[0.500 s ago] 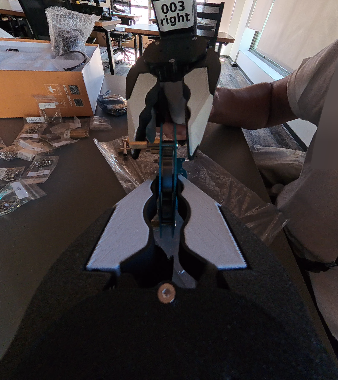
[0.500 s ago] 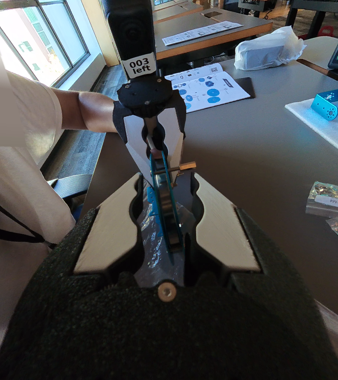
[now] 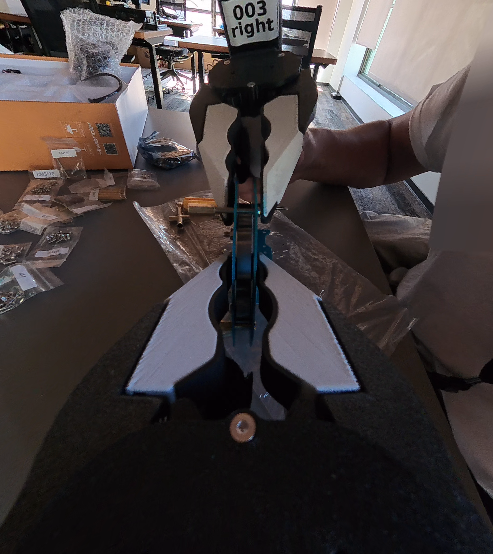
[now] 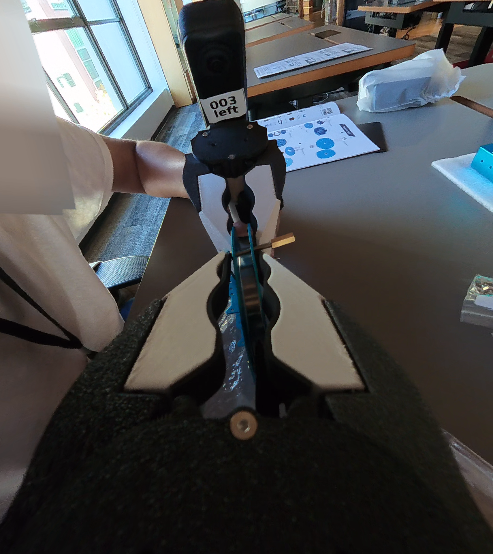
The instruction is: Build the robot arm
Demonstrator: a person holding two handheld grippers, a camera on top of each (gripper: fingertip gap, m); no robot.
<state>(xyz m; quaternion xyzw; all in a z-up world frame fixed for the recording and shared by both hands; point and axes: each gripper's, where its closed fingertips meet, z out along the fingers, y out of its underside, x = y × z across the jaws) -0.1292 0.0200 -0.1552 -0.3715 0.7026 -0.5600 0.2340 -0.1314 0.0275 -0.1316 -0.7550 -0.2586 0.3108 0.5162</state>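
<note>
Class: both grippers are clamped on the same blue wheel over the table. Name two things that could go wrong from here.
1. The left gripper and right gripper both pinch the thin blue wheel edge-on; uneven pull might twist it loose.
2. The brass standoff sticks out sideways on a thin pin; a bump from a gripper could probably bend it or knock it onto the plastic sheet.

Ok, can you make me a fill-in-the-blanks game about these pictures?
1. Both hand-held grippers, left and right, are shut on the same ____ wheel assembly.
2. A brass standoff sticks out from the assembly's ____.
3. The orange box stands behind the little bags of ____.
4. Under the assembly lies a clear ____ sheet on the dark table.

Missing words: blue; side; screws; plastic
</note>
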